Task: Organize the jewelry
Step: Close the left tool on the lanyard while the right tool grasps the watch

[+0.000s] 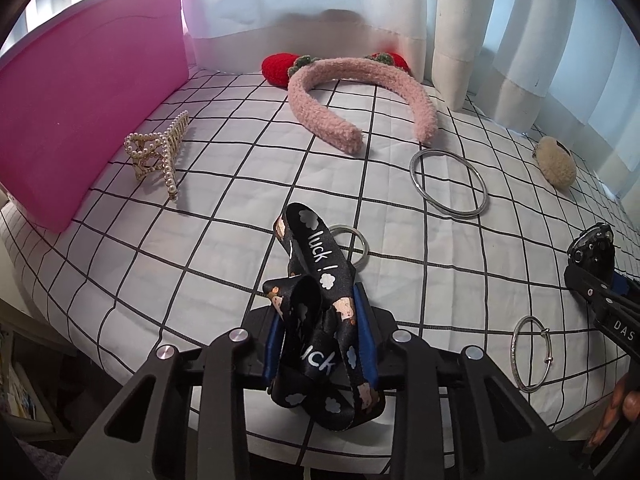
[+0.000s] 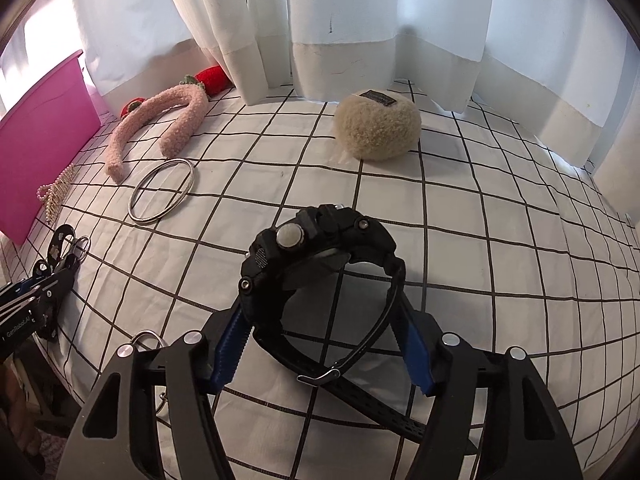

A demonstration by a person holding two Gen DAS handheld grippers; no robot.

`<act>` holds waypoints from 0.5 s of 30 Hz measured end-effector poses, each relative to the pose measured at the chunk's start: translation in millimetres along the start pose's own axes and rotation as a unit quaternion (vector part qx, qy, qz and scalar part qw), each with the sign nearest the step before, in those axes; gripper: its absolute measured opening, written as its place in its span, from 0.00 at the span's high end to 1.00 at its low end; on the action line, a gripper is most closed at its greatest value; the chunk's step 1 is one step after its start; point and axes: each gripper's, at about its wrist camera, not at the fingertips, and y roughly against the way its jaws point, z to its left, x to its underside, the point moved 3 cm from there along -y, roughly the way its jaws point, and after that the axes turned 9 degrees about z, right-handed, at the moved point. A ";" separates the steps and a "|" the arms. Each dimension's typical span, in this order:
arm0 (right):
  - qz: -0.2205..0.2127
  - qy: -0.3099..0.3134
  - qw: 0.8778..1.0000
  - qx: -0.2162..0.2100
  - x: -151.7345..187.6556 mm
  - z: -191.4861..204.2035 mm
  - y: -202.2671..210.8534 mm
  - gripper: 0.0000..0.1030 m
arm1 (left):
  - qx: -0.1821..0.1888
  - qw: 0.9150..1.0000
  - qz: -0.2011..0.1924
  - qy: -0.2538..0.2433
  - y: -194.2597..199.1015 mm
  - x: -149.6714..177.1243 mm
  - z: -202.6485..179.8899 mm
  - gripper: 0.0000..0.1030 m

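L gripper (image 1: pixel 322 340) fingers narrow, blue pads clamped on black "luck!" lanyard (image 1: pixel 320 312), bunched upright above checked bed sheet (image 1: pixel 240 184), R gripper (image 2: pixel 324 344) fingers mid-width, pads pressing black watch (image 2: pixel 320 256) strap sides, pink box (image 1: pixel 80 112) far left

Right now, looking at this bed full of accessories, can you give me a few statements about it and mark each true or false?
1. The left gripper is shut on the black lanyard. True.
2. The right gripper surrounds a pearl necklace. False: a black watch.
3. The pink headband lies inside the pink box. False: on the checked sheet.
4. The pearl hair claw lies beside the pink box. True.
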 end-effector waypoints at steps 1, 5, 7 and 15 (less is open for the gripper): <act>-0.001 0.000 1.000 -0.003 1.1 0.7 0.8 0.38 | 0.000 1.000 -0.001 0.001 1.1 -0.3 0.9 0.71; -0.004 0.003 1.000 -0.012 2.9 4.0 4.3 0.38 | 0.005 1.000 -0.011 0.005 9.1 -3.8 3.1 0.71; -0.004 0.003 1.000 -0.017 2.7 6.0 5.8 0.38 | 0.007 1.000 -0.013 0.007 13.1 -5.2 3.8 0.71; -0.012 0.011 0.999 -0.033 -0.6 14.4 16.5 0.38 | 0.000 1.000 -0.022 0.014 22.6 -13.1 11.8 0.71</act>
